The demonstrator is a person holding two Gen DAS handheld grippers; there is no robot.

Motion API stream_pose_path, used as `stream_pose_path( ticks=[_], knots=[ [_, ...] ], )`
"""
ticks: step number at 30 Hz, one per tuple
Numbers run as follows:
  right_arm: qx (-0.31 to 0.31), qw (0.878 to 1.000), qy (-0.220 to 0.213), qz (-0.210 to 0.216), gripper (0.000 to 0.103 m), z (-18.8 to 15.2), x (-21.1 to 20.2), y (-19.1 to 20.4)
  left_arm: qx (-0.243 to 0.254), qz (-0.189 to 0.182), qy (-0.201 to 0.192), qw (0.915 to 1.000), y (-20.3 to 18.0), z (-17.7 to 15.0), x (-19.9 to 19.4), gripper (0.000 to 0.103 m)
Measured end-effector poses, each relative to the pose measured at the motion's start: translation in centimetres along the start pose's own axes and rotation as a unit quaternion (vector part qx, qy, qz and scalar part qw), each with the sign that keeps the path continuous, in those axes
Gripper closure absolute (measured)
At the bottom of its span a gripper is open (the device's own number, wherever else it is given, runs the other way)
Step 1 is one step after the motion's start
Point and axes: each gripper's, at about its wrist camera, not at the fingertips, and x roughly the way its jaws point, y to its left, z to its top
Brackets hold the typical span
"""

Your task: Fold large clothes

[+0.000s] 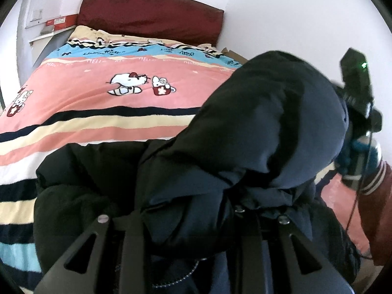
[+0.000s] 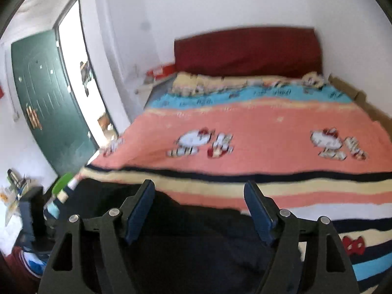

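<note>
A big dark navy padded jacket (image 1: pixel 257 132) lies on the near end of the bed and is partly lifted. My left gripper (image 1: pixel 193 223) is shut on a bunch of the jacket; its fingertips are buried in the fabric. The raised fold fills the middle and right of the left wrist view. In the right wrist view the jacket (image 2: pixel 196 232) lies dark and flat below my right gripper (image 2: pixel 198 198), which is open and empty just above it, blue pads (image 2: pixel 139 208) wide apart. The right gripper's body (image 1: pixel 357 93) shows at the left wrist view's right edge.
The bed has a pink, blue and cream striped cartoon-cat cover (image 2: pixel 257 134) and a dark red headboard (image 2: pixel 247 51) against a white wall. A green door (image 2: pixel 51 103) and open doorway stand on the left. Clutter and a green-capped bottle (image 2: pixel 61 188) sit by the bed's left corner.
</note>
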Motion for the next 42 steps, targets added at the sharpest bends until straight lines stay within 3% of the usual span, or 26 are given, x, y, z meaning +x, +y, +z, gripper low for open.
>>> stream_pose_path(
  ticks=[7, 10, 12, 15, 20, 23, 27, 29, 33, 35, 38, 40, 42],
  knots=[
    [-0.079, 0.994, 0.059, 0.036, 0.028, -6.2, -0.6, 3.0, 0.004, 0.004, 0.013, 0.9999, -1.0, -1.2, -2.8, 0.076],
    [-0.089, 0.993, 0.060, 0.041, 0.028, -8.1, -1.6, 3.4, 0.041, 0.028, 0.019, 0.9986, -2.1, -1.6, -3.4, 0.074],
    [-0.082, 0.994, 0.058, 0.038, 0.028, -8.5, -1.9, 3.2, 0.061, 0.038, 0.025, 0.9971, -2.7, -1.5, -3.2, 0.072],
    [-0.078, 0.995, 0.058, 0.027, 0.028, -8.3, -1.8, 2.9, 0.082, 0.041, 0.024, 0.9955, -2.9, -1.1, -2.6, 0.056],
    [-0.069, 0.996, 0.058, 0.019, 0.028, -7.5, -1.3, 2.5, 0.136, 0.019, 0.024, 0.9902, -1.6, -0.8, -1.2, 0.050],
    [-0.074, 0.995, 0.061, 0.017, 0.028, -7.3, -0.7, 2.6, 0.182, 0.003, 0.019, 0.9832, -0.3, -0.7, -0.4, 0.043],
    [-0.073, 0.995, 0.063, 0.012, 0.028, -6.8, 0.0, 2.5, 0.261, 0.030, 0.039, 0.9640, 1.9, -0.2, 1.9, 0.017],
    [-0.071, 0.995, 0.064, 0.009, 0.028, -6.8, 0.3, 2.5, 0.274, 0.028, 0.061, 0.9593, 3.5, 0.3, 3.0, 0.015],
    [-0.073, 0.995, 0.067, 0.002, 0.028, -6.7, 0.4, 2.8, 0.291, 0.030, 0.057, 0.9547, 5.2, 0.7, 2.3, 0.015],
    [-0.072, 0.995, 0.066, 0.002, 0.028, -6.7, 0.1, 2.8, 0.284, 0.028, 0.054, 0.9569, 5.8, 0.4, 1.1, 0.015],
    [-0.068, 0.996, 0.062, 0.000, 0.028, -6.6, -0.6, 2.7, 0.244, 0.016, 0.041, 0.9687, 6.7, -0.4, -2.1, 0.015],
    [-0.064, 0.996, 0.059, 0.005, 0.028, -6.7, -1.5, 2.6, 0.197, -0.009, 0.023, 0.9801, 6.7, -0.6, -5.0, 0.015],
    [-0.062, 0.996, 0.060, 0.009, 0.028, -7.0, -2.1, 2.7, 0.167, -0.034, -0.002, 0.9853, 5.8, -0.2, -7.4, 0.015]
  ],
)
